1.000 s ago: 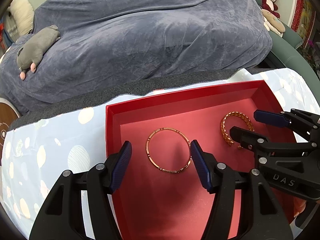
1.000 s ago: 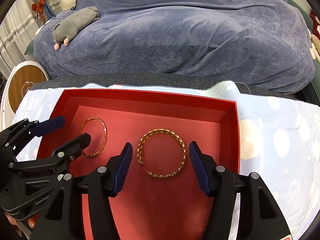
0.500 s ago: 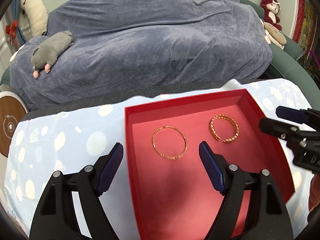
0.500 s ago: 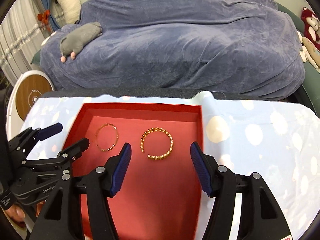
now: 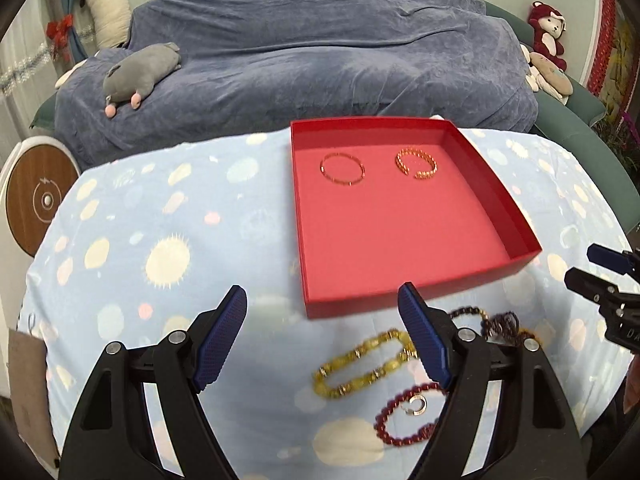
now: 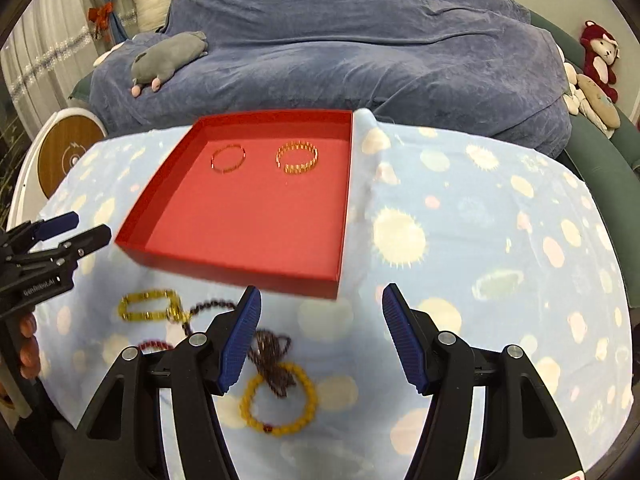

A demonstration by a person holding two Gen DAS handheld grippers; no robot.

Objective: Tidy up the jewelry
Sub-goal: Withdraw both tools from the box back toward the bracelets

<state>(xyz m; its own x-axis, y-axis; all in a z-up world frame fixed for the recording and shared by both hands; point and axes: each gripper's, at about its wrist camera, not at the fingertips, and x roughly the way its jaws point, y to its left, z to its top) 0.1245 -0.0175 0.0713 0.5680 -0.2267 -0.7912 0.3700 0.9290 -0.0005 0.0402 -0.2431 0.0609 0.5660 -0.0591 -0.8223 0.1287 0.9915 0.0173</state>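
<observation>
A red tray point(image 5: 496, 184) point(image 6: 168, 168) lies on the spotted blue cloth. In it lie a thin gold bangle point(image 5: 342, 169) point(image 6: 228, 158) and an open gold cuff point(image 5: 416, 163) point(image 6: 297, 157). In front of the tray lie a yellow bead bracelet point(image 5: 362, 364) point(image 6: 148, 306), a dark red bead bracelet point(image 5: 400, 416), a dark bead string point(image 5: 496, 322) point(image 6: 272, 360) and an amber bead bracelet point(image 6: 278, 400). My left gripper point(image 5: 322, 336) point(image 6: 74, 226) is open and empty above the cloth. My right gripper point(image 6: 320, 334) point(image 5: 588, 264) is open and empty near the tray's front edge.
A sofa under a blue-grey cover point(image 5: 320, 48) stands behind the table, with a grey plush toy point(image 5: 138, 76) on it. A round wooden disc point(image 5: 36, 200) stands at the left. Plush toys point(image 5: 548, 36) sit at the far right.
Both grippers have pulled back and up from the tray. The loose bead bracelets in front of the tray have come into view. The two gold pieces have stayed in the tray.
</observation>
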